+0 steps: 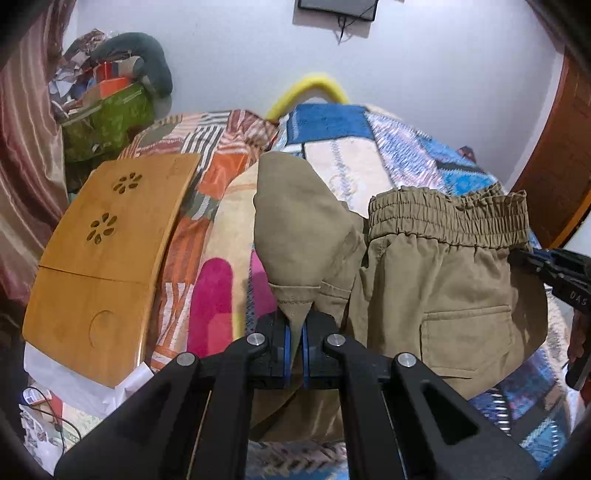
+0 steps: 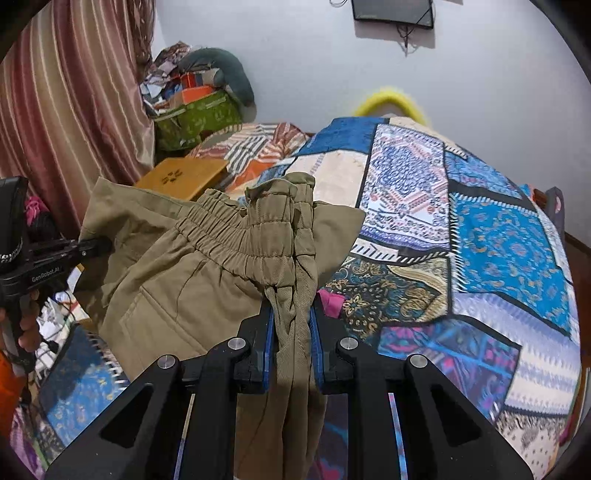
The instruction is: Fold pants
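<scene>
Above the patchwork bed (image 2: 480,229), my left gripper (image 1: 295,343) pinches a fabric corner and my right gripper (image 2: 291,350) clamps the bunched elastic waistband of the khaki pants (image 1: 436,280), soft, light cloth that looks best held at its edges.

You had a patchwork bedspread (image 2: 480,229) in blues and oranges across the bed, and a wooden lap tray (image 1: 107,258) with flower-shaped cutouts lay on its left part. A green patterned bag (image 1: 107,125) stuffed with clutter sat by the striped curtain (image 2: 70,103). A dark screen (image 2: 393,13) hung on the white wall, above a yellow curved piece (image 1: 310,90).
</scene>
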Motion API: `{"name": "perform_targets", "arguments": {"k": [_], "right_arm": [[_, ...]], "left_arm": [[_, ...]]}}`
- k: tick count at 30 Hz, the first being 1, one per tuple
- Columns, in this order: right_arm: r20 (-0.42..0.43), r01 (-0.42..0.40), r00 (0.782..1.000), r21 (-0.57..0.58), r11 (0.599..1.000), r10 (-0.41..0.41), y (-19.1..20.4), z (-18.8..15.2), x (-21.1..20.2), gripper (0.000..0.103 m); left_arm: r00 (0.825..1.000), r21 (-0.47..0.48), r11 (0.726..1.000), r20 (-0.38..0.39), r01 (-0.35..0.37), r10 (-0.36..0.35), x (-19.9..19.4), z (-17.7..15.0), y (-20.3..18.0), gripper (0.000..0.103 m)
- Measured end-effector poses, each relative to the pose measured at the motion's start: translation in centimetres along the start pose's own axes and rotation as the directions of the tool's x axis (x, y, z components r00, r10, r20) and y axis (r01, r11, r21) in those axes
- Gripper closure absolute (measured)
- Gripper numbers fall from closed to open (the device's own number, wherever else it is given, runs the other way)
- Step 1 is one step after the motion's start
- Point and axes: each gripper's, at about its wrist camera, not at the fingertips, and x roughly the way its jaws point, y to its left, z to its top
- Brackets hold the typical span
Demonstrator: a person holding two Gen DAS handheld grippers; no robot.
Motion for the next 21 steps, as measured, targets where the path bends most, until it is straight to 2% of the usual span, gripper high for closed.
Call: {"name": "perform_targets", "arguments": {"k": [7, 10, 13, 16, 21], "right_arm": [[-0.091, 0.026, 0.996, 0.014, 1.0, -0.024, -1.2, -0.9, 4.6, 0.088], [-0.123, 0.025, 0.992, 0.042, 0.999, -0.02, -2.0, -1.5, 5.7, 0.088], [-0.132, 0.045, 0.99, 0.021, 0.999, -0.041, -1.8, -2.1, 6.3, 0.086], [-0.128, 0.077, 0.989, -0.004, 0.997, -0.077, -1.5, -2.2, 6.6, 0.079], [-0.125, 0.11, 0.986, -0.029, 0.993, -0.113, -1.4, -2.2, 5.2, 0.075]], "left_arm": [[0.994, -0.001, 0.998, -0.088, -0.059, 0.059, 5.5, -1.2, 1.4, 0.099], [0.99, -0.031, 0.998, -0.128, -0.06, 0.056, 7.0, -1.5, 2.3, 0.096], [0.986, -0.046, 0.997, -0.158, -0.063, 0.055, 8.2, -2.0, 2.8, 0.091], [0.981, -0.014, 0.994, -0.168, -0.104, 0.1, 8.5, -2.4, 2.3, 0.084], [0.976, 0.004, 0.988, -0.155, -0.157, 0.155, 7.2, -2.9, 1.8, 0.065]]}}
